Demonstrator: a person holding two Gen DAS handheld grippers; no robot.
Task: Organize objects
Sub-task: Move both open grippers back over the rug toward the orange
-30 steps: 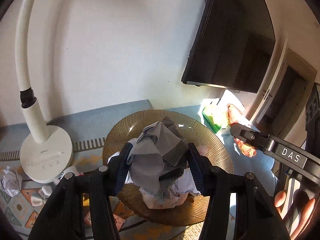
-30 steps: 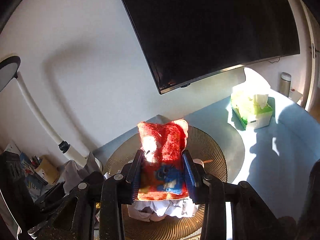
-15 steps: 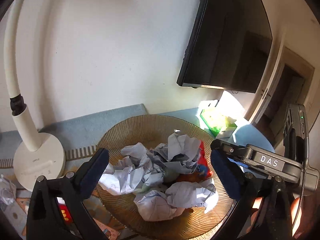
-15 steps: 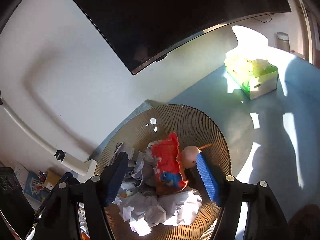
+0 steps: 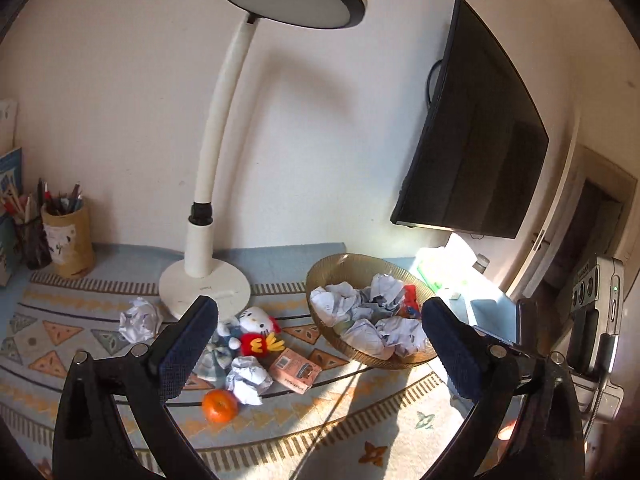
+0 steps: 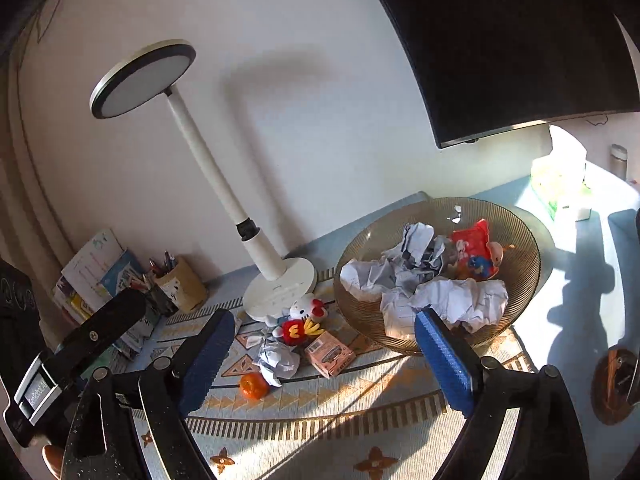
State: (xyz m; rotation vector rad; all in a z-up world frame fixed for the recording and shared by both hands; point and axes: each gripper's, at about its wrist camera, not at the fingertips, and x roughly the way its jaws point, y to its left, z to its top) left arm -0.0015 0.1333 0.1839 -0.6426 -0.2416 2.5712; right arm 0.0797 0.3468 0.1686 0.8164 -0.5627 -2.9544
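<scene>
In the left wrist view the left gripper (image 5: 320, 344) stands with its jaws wide apart and nothing between them, held above the patterned mat (image 5: 360, 432). The amber ribbed bowl (image 5: 344, 264) sits ahead and a little right of the gap, heaped with crumpled papers (image 5: 360, 312) and a red snack packet (image 5: 410, 300). Ahead and left of the gap lie an orange (image 5: 218, 405), a loose paper ball (image 5: 248, 378), a pink box (image 5: 295, 371), a Hello Kitty plush (image 5: 256, 332) and another paper wad (image 5: 138, 318) beside the lamp base (image 5: 204, 290). A second ago these jaws were clamped on grey crumpled paper right over the bowl; half a second ago they had let go, and now the camera has drawn well back, so the whole lamp and the pen cup (image 5: 68, 236) show. The printing on the pink box cannot be read. In the right wrist view the right gripper (image 6: 326, 354) is likewise spread and empty, with the bowl (image 6: 520, 240) ahead to the right, its near rim just behind the right finger. The packet (image 6: 474, 248) it gripped a second ago now lies inside among the papers (image 6: 440, 300). The orange (image 6: 253, 385), box (image 6: 330, 349) and plush (image 6: 300, 320) lie ahead between the fingers. Text on the other gripper's body at the lower left is too small to read.
</scene>
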